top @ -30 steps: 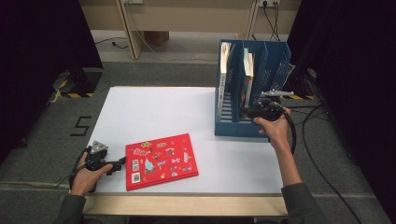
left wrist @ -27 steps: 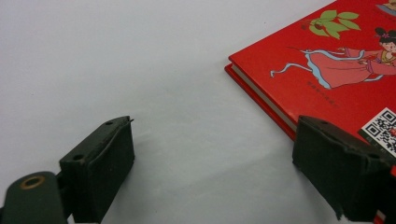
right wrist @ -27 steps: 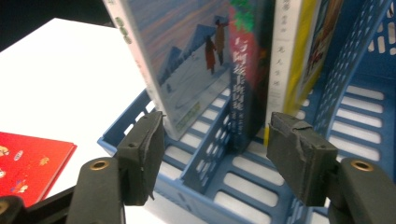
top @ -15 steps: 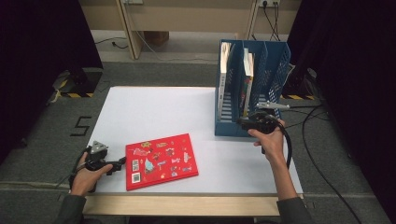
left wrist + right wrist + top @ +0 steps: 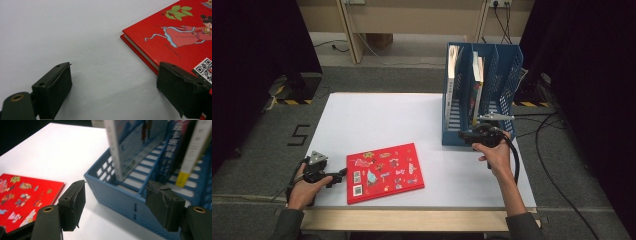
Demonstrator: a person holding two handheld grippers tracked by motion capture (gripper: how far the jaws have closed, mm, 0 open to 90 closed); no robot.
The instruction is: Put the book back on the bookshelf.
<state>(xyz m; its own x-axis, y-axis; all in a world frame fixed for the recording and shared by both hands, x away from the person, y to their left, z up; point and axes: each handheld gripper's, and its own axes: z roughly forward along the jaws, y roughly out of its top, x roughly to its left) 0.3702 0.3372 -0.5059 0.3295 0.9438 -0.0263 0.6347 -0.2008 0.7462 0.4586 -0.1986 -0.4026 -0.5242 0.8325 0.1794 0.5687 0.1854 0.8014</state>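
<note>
- The red book (image 5: pixel 385 171) lies flat on the white surface (image 5: pixel 377 120), close to the near edge; it serves as the landmark here.
- Just left of the red book, the left gripper (image 5: pixel 343 173) rests low on the surface with its fingers (image 5: pixel 53 88) parted and released. One finger sits right at the book's left edge, perhaps touching it, while the other stands clear over bare surface; nothing is clamped between them.
- In the left gripper view the book's corner (image 5: pixel 124 35) and its page edge show beside the right-hand finger.
- To the right of the red book and farther back, the right gripper (image 5: pixel 463 135) hovers by the near end of the blue file rack (image 5: pixel 507 70). Its fingers (image 5: pixel 75 202) have just been opening and stand wide, released, with only the rack's near wall and bare surface seen between them.
- Beyond, well right of the red book, the rack holds upright books (image 5: pixel 476 82) in its compartments.
</note>
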